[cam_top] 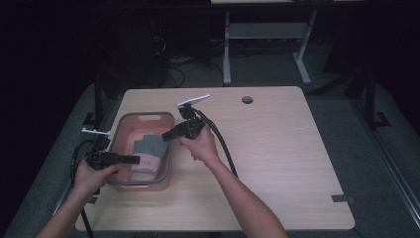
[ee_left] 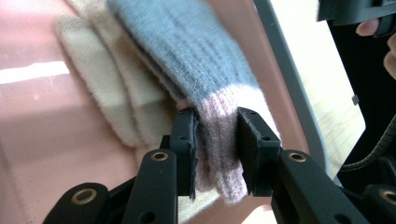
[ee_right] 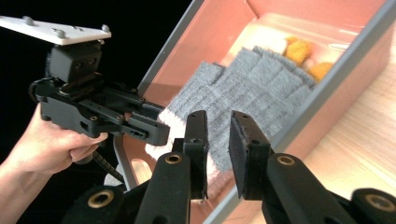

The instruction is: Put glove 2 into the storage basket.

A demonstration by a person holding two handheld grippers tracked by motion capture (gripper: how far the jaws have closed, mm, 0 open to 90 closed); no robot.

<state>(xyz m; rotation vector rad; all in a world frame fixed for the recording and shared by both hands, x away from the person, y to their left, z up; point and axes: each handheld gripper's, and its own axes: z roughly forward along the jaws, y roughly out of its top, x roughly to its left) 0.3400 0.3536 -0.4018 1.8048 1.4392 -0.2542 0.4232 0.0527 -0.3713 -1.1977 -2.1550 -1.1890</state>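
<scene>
A grey knit glove [cam_top: 147,145] with a pink cuff [ee_left: 223,154] lies in a pink bin with a grey rim [cam_top: 146,115] at the table's left. My left gripper [cam_top: 137,159] reaches into the bin from the near left and is shut on that cuff; in the left gripper view [ee_left: 217,144] both pads press the knit. My right gripper [cam_top: 165,135] hangs over the bin's right rim [ee_right: 327,79], pointing at the glove [ee_right: 252,93]. Its jaws [ee_right: 218,135] stand a little apart with nothing between them.
Cream knit pieces [ee_left: 107,93] lie under the grey glove, and orange-tipped fabric [ee_right: 299,49] sits at the bin's far end. The wooden table [cam_top: 277,148] has a cable hole [cam_top: 247,99] at the back and dark tape [cam_top: 341,199] at its right edge. Cables trail from both grippers.
</scene>
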